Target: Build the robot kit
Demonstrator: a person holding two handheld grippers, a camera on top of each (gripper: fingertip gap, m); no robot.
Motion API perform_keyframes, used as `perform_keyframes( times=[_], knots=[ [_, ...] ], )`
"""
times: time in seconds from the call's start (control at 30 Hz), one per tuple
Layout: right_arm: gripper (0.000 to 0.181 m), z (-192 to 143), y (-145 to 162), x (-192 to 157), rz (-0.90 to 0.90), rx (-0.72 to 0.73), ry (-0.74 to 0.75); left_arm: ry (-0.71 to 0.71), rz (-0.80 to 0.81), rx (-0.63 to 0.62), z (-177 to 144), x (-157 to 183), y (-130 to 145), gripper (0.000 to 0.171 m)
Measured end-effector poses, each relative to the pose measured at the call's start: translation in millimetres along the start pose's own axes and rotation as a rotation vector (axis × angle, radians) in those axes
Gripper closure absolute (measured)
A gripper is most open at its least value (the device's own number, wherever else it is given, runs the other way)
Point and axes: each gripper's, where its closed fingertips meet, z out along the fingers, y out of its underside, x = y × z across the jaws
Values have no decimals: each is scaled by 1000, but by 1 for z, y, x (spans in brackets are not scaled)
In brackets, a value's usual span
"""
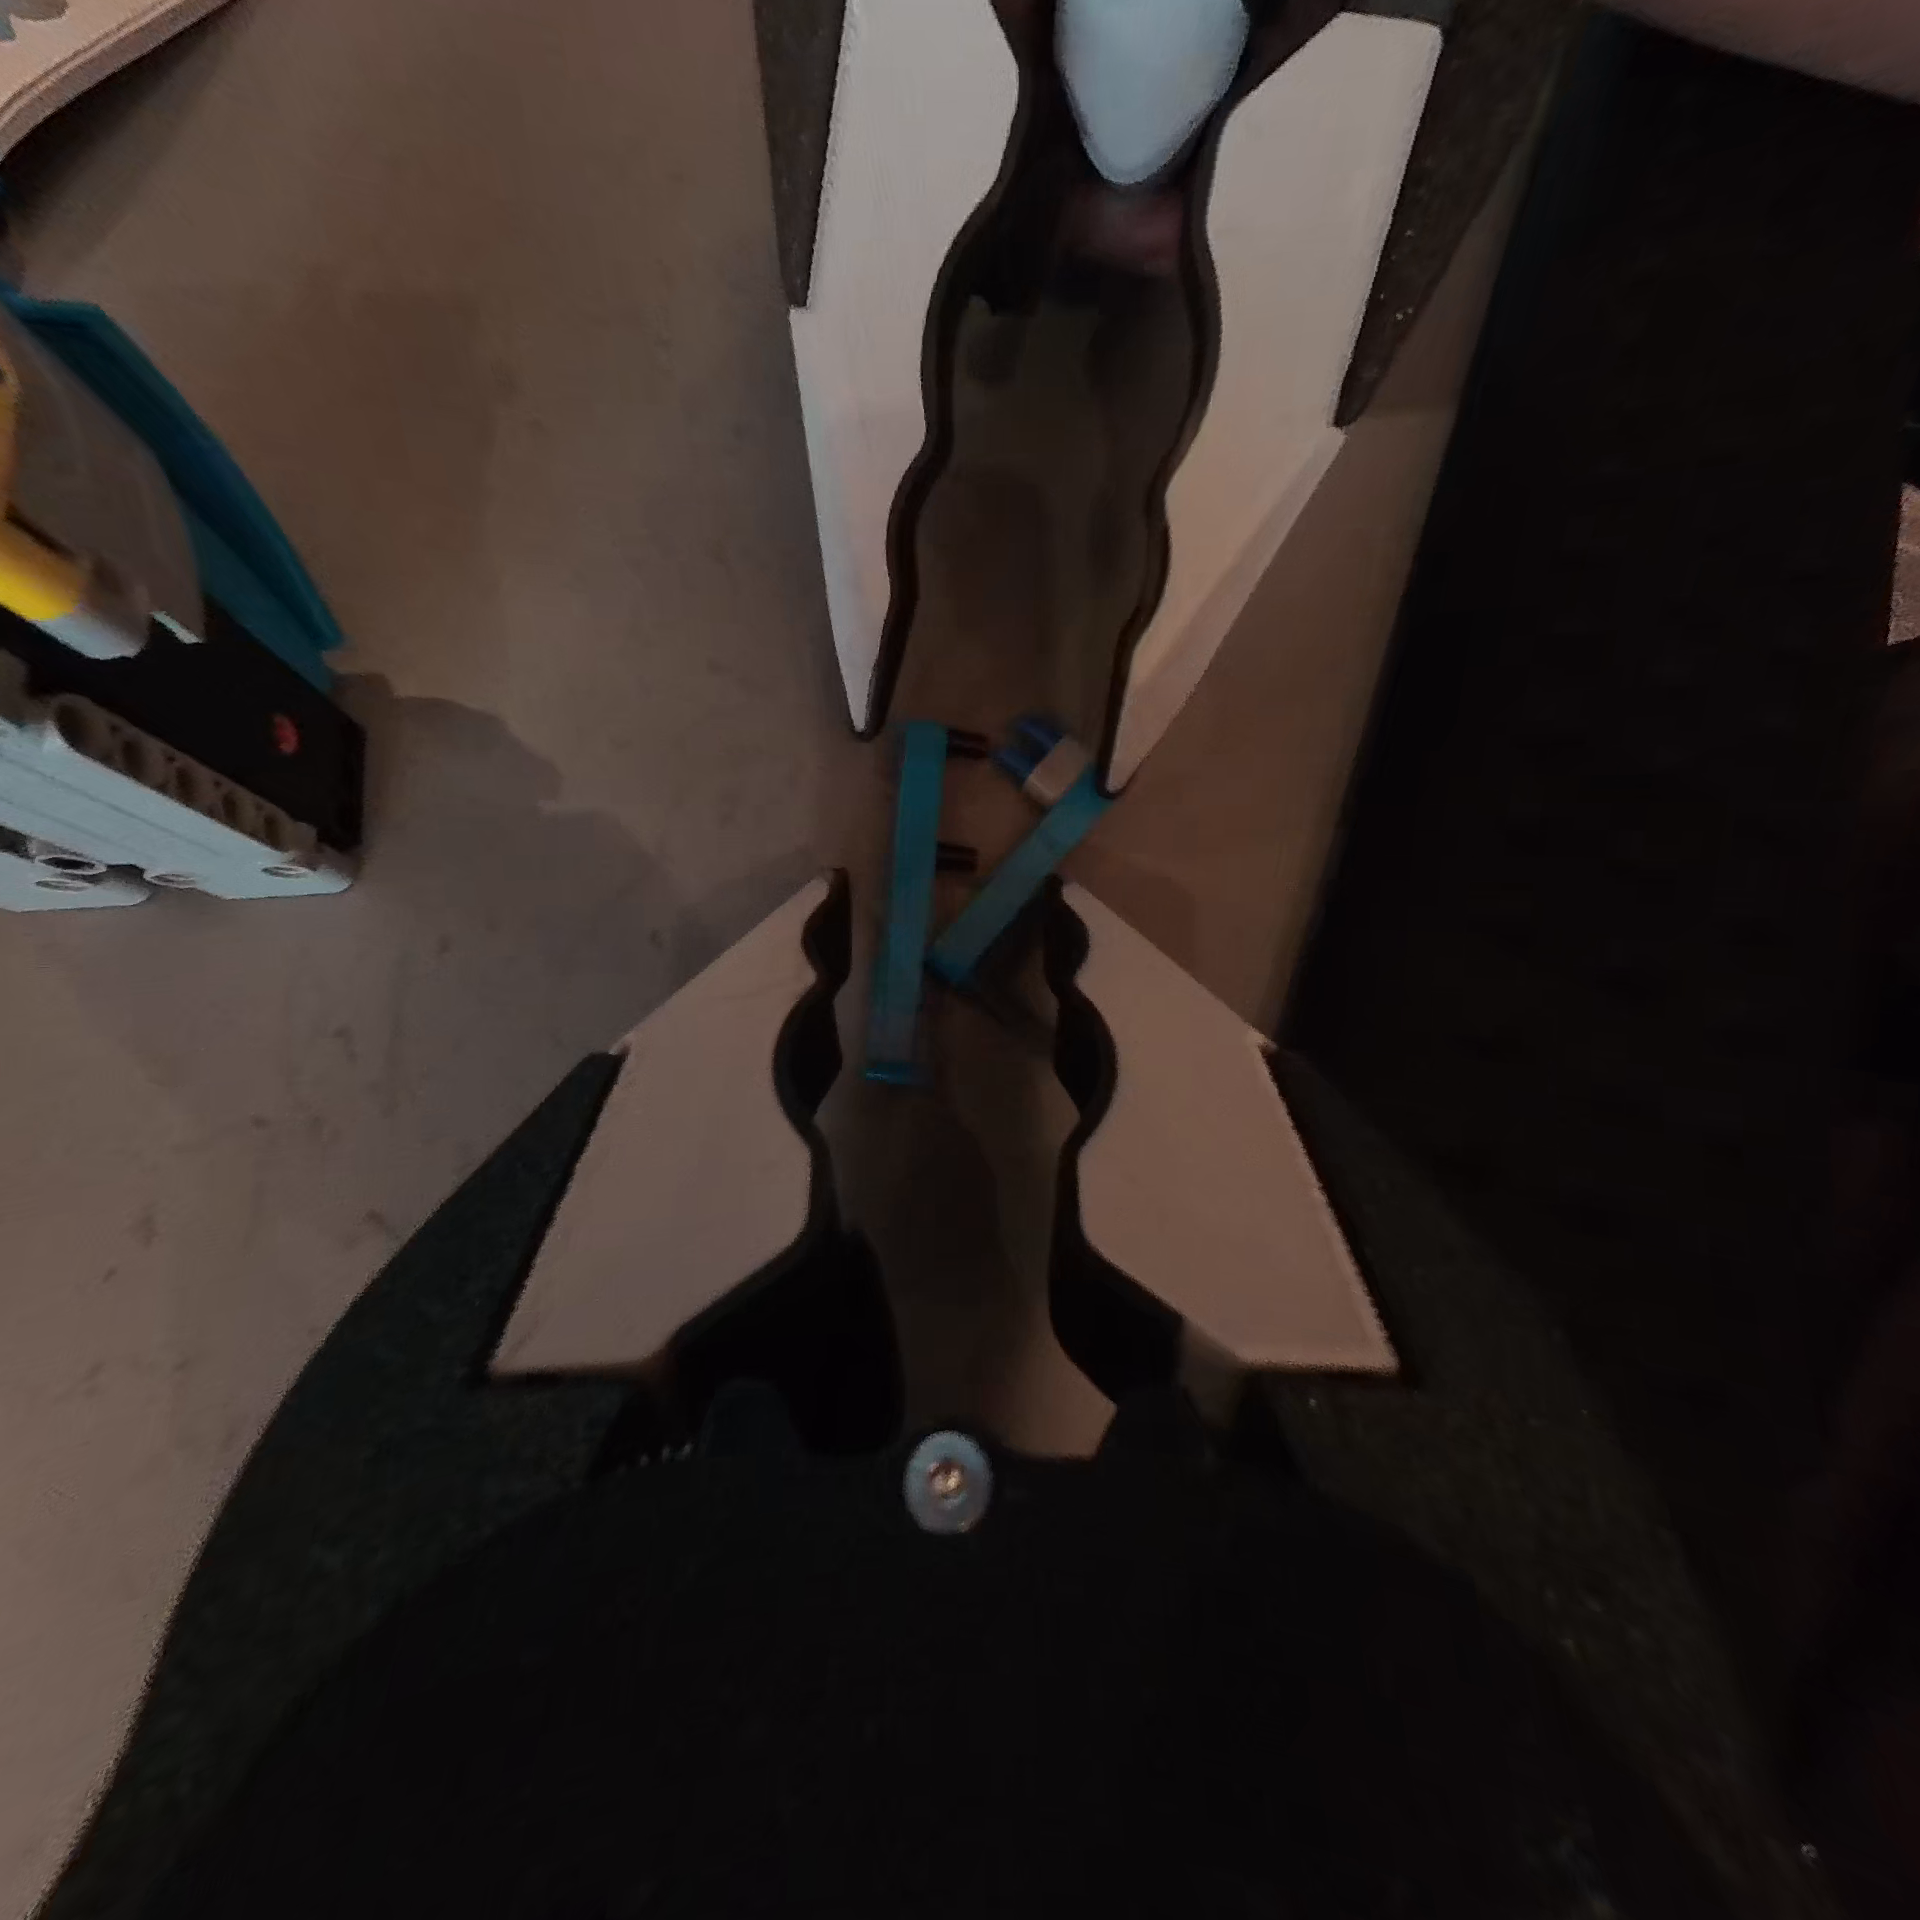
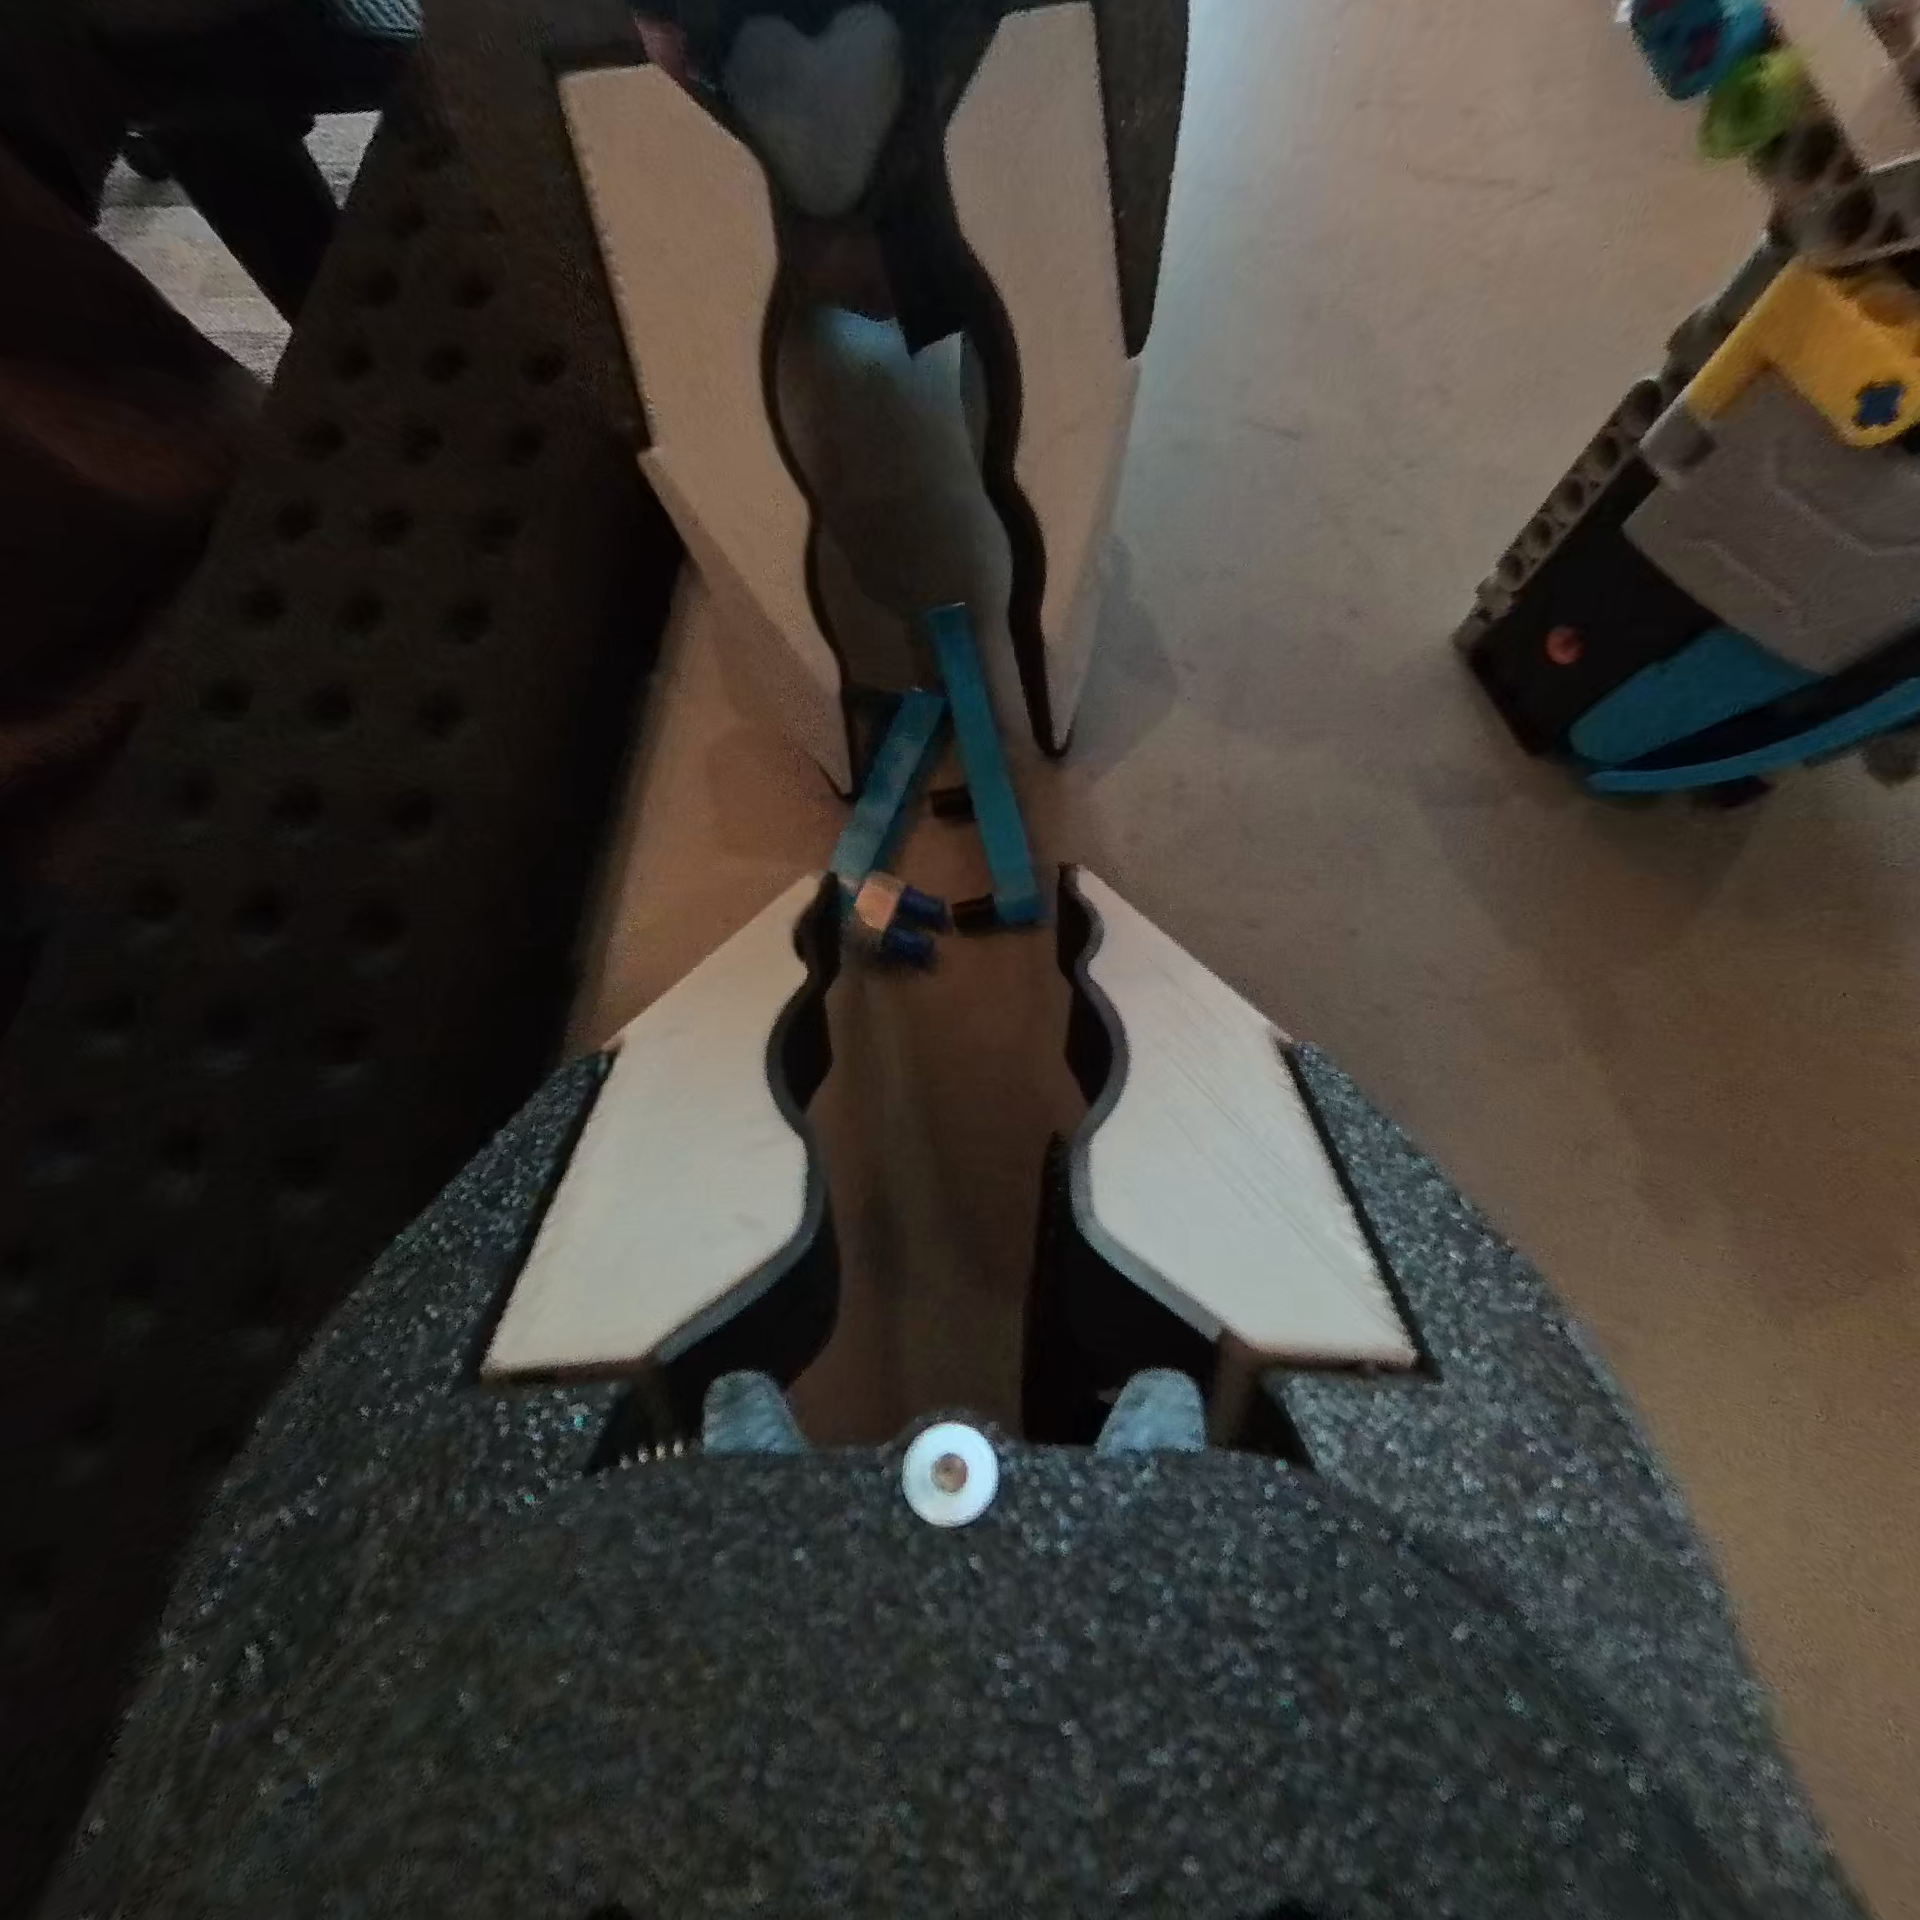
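Our left gripper [image 1: 945, 883] and right gripper [image 2: 945, 883] face each other tip to tip over the tan table [image 1: 520, 520], each with its fingers apart and gripping nothing. Between the tips lie two teal beams [image 1: 902, 904], crossing in a V, one bearing a grey connector [image 2: 878, 902] with blue pins. Well apart from the beams stands a brick-built model [image 2: 1714, 540]; a dark perforated panel [image 2: 343, 623] flanks their other side.

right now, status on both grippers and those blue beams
Left gripper and right gripper both open, facing tip to tip. Two teal plastic beams lie on the tan tabletop between them, ungripped. Brick-built model off aside.
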Motion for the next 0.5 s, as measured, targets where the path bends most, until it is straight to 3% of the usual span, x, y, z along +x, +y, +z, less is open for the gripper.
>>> perform_keyframes(
  times=[0.33,0.43,0.5],
  knots=[
    [109,-1,-6,-9,59,33,-54,-28,-11,4,3,-1,-3,134],
    [93,3,-6,-5,99,29,-41,-10,-29,9,3,-1,-3,134],
    [103,5,0,1,51,-5,20,0,-42,12,2,-1,-3,134]
  ],
)
